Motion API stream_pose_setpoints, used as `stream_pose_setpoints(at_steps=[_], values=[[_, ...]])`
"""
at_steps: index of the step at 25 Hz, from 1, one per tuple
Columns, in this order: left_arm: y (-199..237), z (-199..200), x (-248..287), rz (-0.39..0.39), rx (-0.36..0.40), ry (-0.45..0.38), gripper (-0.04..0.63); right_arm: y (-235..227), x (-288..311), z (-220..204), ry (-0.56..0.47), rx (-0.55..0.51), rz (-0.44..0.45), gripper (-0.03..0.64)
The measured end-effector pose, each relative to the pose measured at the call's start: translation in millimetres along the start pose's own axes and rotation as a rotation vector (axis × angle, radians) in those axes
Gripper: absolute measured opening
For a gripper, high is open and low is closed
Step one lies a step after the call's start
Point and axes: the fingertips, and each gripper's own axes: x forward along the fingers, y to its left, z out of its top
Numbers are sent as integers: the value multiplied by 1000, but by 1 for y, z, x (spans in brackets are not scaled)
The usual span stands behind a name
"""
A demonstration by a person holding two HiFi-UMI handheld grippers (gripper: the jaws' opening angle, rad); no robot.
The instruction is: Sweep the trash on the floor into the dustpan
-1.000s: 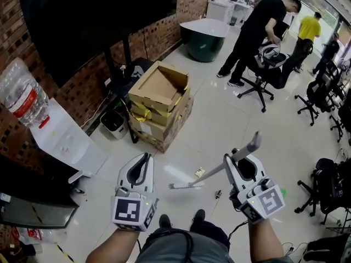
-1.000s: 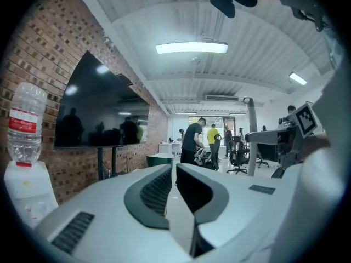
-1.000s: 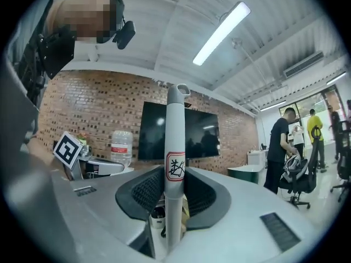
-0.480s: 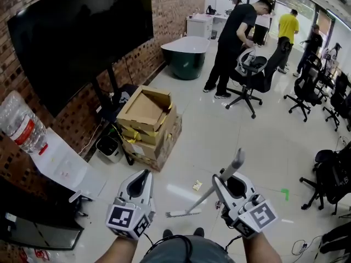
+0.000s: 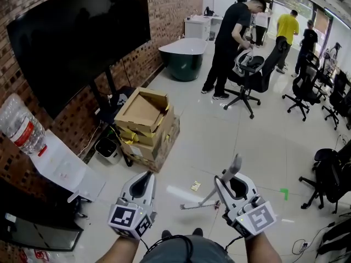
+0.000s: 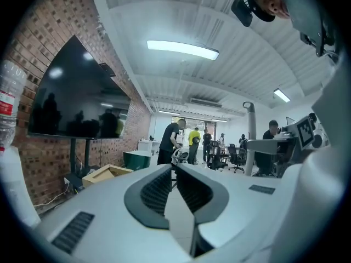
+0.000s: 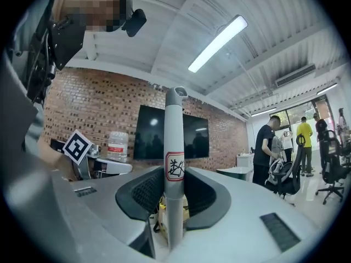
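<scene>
In the head view my right gripper point(image 5: 230, 179) is shut on the grey handle of a broom point(image 5: 235, 165). The broom slants down and to the left, and its thin head point(image 5: 194, 206) rests low over the white floor just ahead of my feet. In the right gripper view the broom handle point(image 7: 175, 141), with a red-edged sticker, stands upright between the pads of my right gripper point(image 7: 174, 188). A small yellowish scrap of trash point(image 5: 196, 186) lies just beyond the broom head. My left gripper point(image 5: 145, 178) point(image 6: 175, 169) is shut and holds nothing. No dustpan is in view.
Stacked cardboard boxes point(image 5: 145, 122) and a small white bin point(image 5: 108, 148) stand at the left by the brick wall. A water dispenser point(image 5: 60, 163) is nearer left. People point(image 5: 227, 43) and office chairs point(image 5: 249, 70) are far ahead, and a black chair point(image 5: 332, 174) is at right.
The view has lifted, so both grippers sit lower in the frame. The broom head has shifted right, closer to the right gripper. Both grippers keep their states.
</scene>
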Motion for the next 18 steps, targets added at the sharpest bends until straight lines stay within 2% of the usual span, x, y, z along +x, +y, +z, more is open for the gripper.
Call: stream_pose_setpoints(at_steps=[10,18], values=[[-15,1,11,-15,-2,5,28,-29,-9,-1,-6,35,-34,112],[-18,-1,18,-10,0,12,28,-35,-7,-4,-17,78,-22,112]])
